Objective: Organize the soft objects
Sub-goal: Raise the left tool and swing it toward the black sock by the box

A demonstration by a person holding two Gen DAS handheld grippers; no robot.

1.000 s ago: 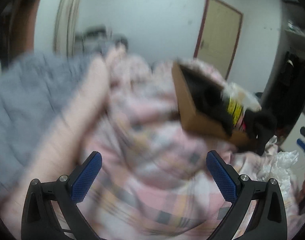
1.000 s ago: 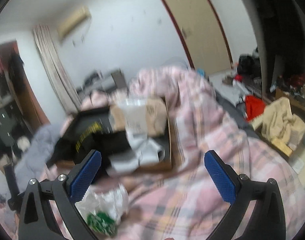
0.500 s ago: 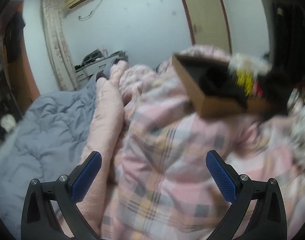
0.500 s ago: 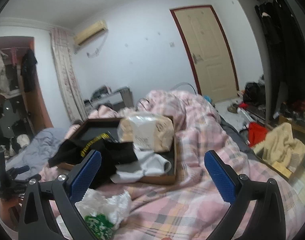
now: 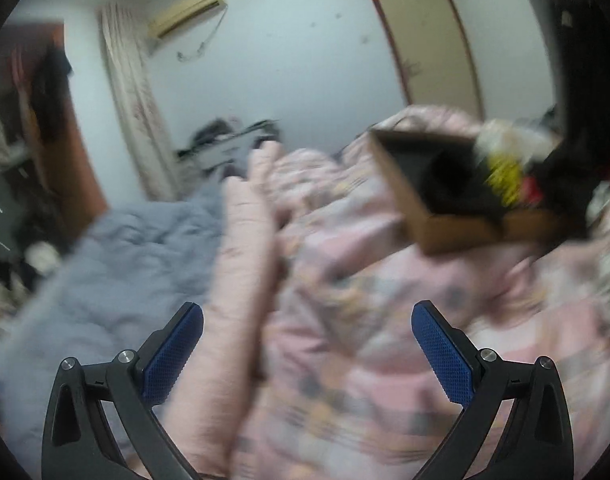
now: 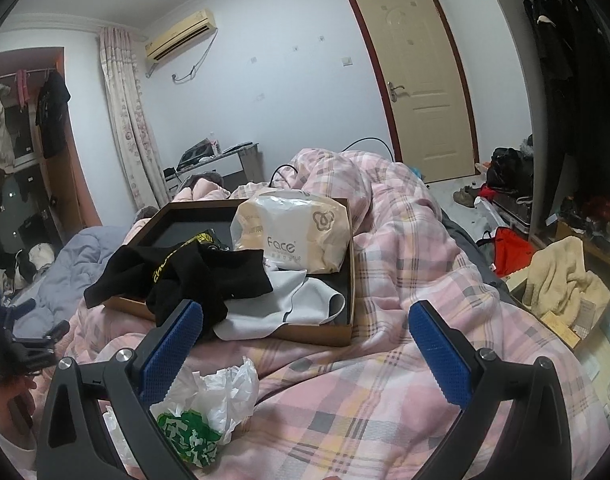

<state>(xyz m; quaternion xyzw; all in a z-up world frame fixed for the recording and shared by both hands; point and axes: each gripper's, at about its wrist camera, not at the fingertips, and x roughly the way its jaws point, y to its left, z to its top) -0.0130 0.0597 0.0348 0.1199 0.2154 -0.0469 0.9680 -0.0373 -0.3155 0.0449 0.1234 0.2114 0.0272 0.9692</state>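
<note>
A shallow brown cardboard box [image 6: 337, 334] lies on the pink plaid quilt [image 6: 405, 392]. In it are a black garment with yellow lettering [image 6: 193, 276], a grey cloth [image 6: 289, 304] and a tissue pack marked "Face" [image 6: 293, 236]. My right gripper [image 6: 305, 344] is open and empty, above the quilt just in front of the box. In the blurred left wrist view the box [image 5: 457, 232] sits at upper right, and my left gripper [image 5: 307, 352] is open and empty over a plain pink quilt fold [image 5: 233, 320].
A white and green plastic bag [image 6: 201, 420] lies on the quilt by my right gripper's left finger. A grey-blue duvet [image 5: 105, 272] covers the bed's left side. A cream blanket [image 6: 565, 276] lies on a box at right. A door [image 6: 421, 84] is beyond.
The left wrist view has swung and is blurred; the box now sits further right and higher. The right gripper has steadied in front of the box. Both grippers stay open.
</note>
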